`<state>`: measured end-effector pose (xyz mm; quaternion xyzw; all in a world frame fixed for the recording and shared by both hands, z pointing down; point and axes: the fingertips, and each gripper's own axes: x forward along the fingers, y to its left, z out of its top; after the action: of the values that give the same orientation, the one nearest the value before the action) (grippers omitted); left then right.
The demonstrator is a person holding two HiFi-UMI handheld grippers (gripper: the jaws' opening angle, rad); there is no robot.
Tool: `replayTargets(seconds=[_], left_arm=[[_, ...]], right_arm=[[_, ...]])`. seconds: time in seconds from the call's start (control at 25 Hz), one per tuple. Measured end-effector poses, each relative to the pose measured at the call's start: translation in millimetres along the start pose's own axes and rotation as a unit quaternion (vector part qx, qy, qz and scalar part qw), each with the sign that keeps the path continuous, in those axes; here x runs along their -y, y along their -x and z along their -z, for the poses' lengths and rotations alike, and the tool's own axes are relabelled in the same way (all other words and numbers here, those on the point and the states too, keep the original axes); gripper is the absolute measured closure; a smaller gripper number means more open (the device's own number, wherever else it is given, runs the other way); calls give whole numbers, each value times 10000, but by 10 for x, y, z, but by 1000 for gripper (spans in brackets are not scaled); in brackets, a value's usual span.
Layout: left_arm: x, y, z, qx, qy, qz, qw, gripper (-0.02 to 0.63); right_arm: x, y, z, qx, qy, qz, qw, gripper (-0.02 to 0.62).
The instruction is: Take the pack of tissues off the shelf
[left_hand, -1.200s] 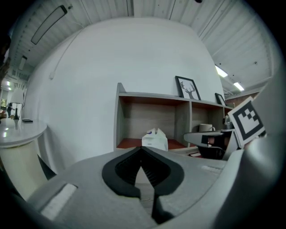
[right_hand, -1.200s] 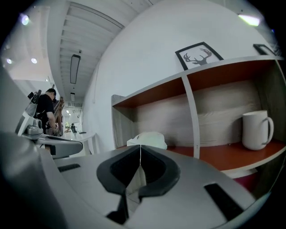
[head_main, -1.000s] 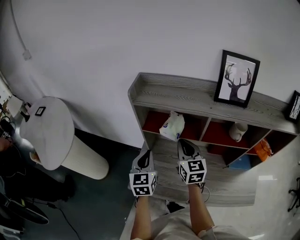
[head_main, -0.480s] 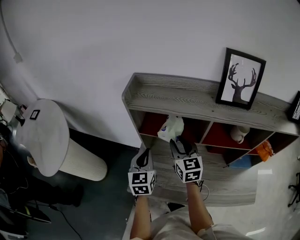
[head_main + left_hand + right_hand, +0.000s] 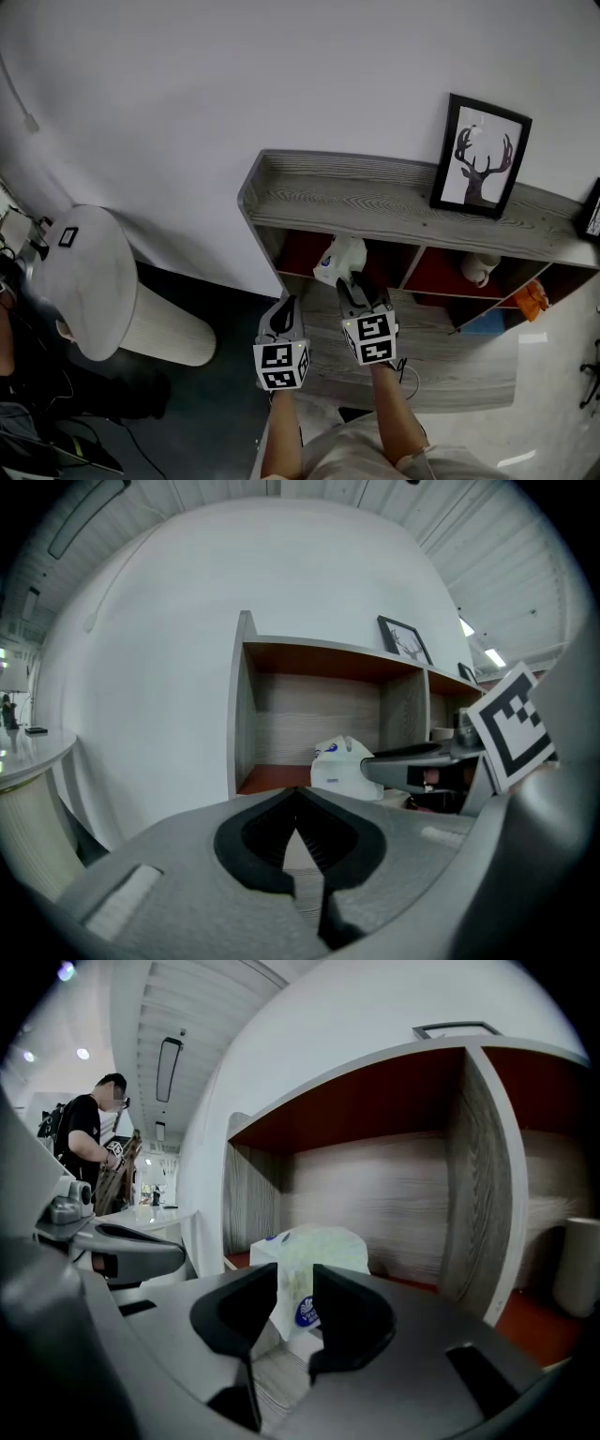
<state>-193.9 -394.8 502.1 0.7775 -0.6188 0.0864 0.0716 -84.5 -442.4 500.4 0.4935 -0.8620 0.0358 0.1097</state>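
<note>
We note right gripper [image 5: 296, 1277] jaws apart, just narrowing, pack [image 5: 323, 1241] in their gap, untouched; left gripper [image 5: 298, 797] jaws together, empty

The shelf [image 5: 375, 202] stands against the wall [image 5: 234, 84], which rises behind it. In the shelf's leftmost compartment the pack of tissues [image 5: 339, 260] sits toward the front. In the next compartment to the right stands a small vessel [image 5: 475, 267], and in the 3rd compartment lies a small packet [image 5: 529, 298]. On top of the shelf, toward its right, a framed picture [image 5: 480, 155] stands upright against the wall. A 2nd frame [image 5: 592, 212] stands on the shelf's top at its far right end. Left of the shelf, apart from it, a round table [image 5: 89, 277] stands on the floor [image 5: 206, 394].
</note>
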Motion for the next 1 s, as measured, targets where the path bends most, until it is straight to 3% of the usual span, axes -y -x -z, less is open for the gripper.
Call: replayTargets(seconds=[0.36, 1.0], left_arm=[[25, 33, 45, -19, 36, -4, 10000, 598], [75, 243, 110, -4, 94, -18, 10000, 598]], right_arm=[[36, 61, 28, 30, -78, 56, 9999, 564], [-55, 297, -46, 352, 7, 139, 9993, 577]])
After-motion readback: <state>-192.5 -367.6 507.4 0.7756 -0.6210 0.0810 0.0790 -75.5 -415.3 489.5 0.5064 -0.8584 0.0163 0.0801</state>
